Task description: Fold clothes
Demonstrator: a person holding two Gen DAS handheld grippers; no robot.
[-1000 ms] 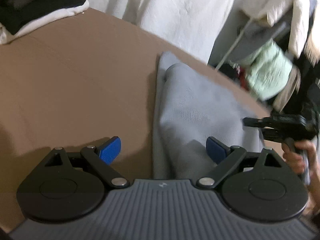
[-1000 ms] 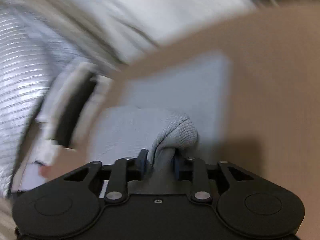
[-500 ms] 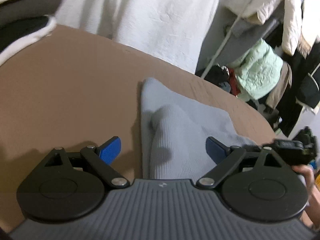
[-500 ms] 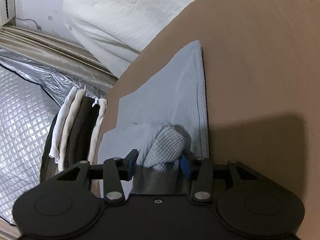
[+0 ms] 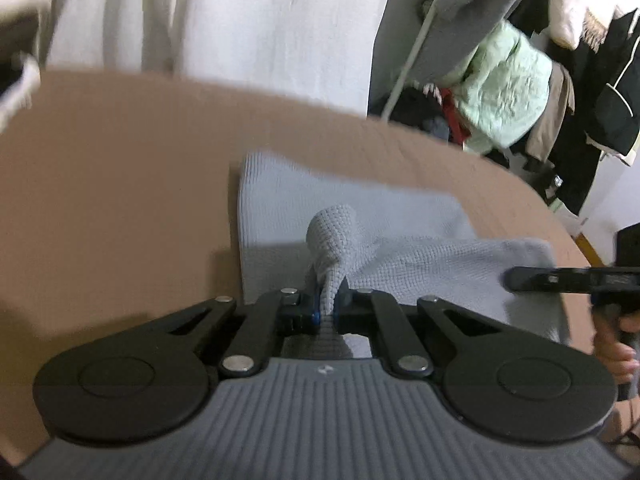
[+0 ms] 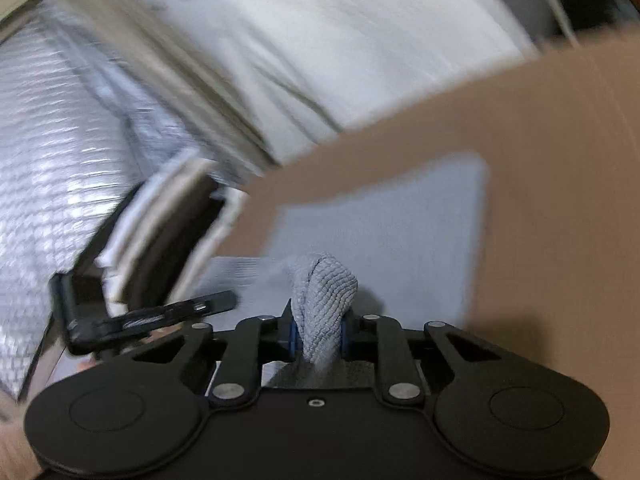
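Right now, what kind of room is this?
Probably a bedroom or laundry corner at home. Clothes hang on a rack, folded clothes are stacked at the brown table's edge, and both tongs pinch a grey knit garment there.

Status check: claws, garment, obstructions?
Left claw shut on grey knit garment. Right claw shut on same garment. Nothing in the way on brown table.
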